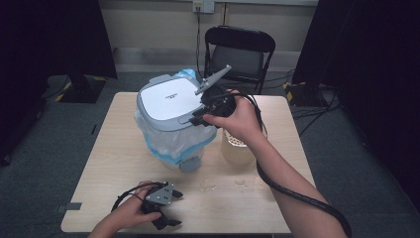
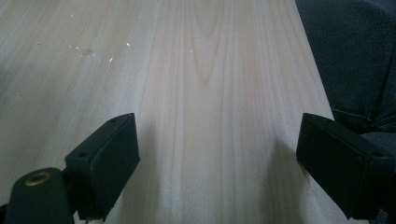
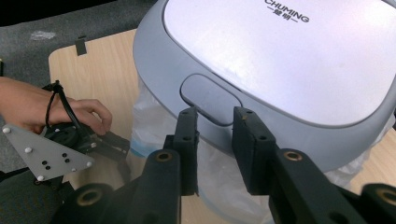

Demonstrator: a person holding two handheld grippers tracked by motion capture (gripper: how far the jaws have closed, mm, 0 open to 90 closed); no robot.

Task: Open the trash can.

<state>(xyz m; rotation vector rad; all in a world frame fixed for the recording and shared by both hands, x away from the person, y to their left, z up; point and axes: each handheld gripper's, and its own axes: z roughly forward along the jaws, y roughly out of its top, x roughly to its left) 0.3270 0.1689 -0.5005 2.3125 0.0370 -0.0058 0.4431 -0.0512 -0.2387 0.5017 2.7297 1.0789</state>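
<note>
A bin with a grey and white lid (image 1: 171, 101) stands on the table (image 1: 109, 153), lined with a clear blue-edged bag (image 1: 173, 144). My right gripper (image 1: 194, 119) hovers at the lid's near right edge. In the right gripper view its jaws (image 3: 215, 116) point at the lid's oval push button (image 3: 210, 99), drawn close with a narrow gap and nothing between them. My left gripper (image 1: 176, 208) rests at the table's front left. In its own view the left gripper (image 2: 217, 140) stands wide open over bare wood.
A jar of pale yellowish liquid (image 1: 236, 148) stands right of the bin, partly behind my right forearm. Small shiny scraps (image 1: 210, 186) lie on the table in front of the bin. A black folding chair (image 1: 239, 52) stands beyond the far edge.
</note>
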